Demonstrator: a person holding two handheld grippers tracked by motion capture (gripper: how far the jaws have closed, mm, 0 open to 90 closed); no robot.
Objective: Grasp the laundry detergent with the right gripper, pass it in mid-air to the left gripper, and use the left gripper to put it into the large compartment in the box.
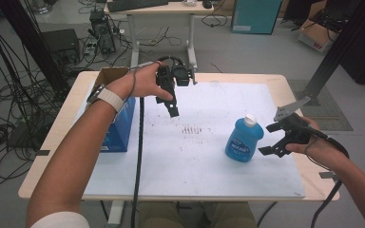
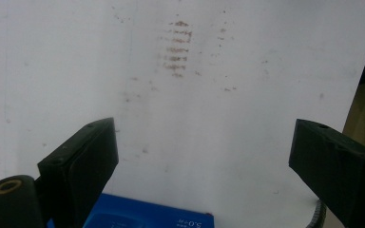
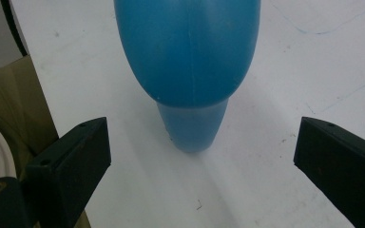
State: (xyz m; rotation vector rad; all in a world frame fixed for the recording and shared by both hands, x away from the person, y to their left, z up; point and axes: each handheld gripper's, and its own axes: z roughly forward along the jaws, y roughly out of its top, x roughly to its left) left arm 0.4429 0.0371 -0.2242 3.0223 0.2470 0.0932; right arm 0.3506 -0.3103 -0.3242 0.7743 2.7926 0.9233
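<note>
The right tool (image 1: 276, 138) hangs agape just beside the bottle (image 1: 244, 139), which stands untouched on the surface (image 1: 199, 166). The left tool (image 1: 170, 102), also spread and empty, hovers near the box (image 1: 119, 126). Judging by this, nothing is grasped yet.

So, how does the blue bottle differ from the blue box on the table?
The blue bottle is rounded, while the blue box has flat sides and corners. The bottle has a white cap; the box is open on top. The bottle stands near the right gripper, the box at the table's left side under the left forearm. Both are blue with printed labels.
</note>
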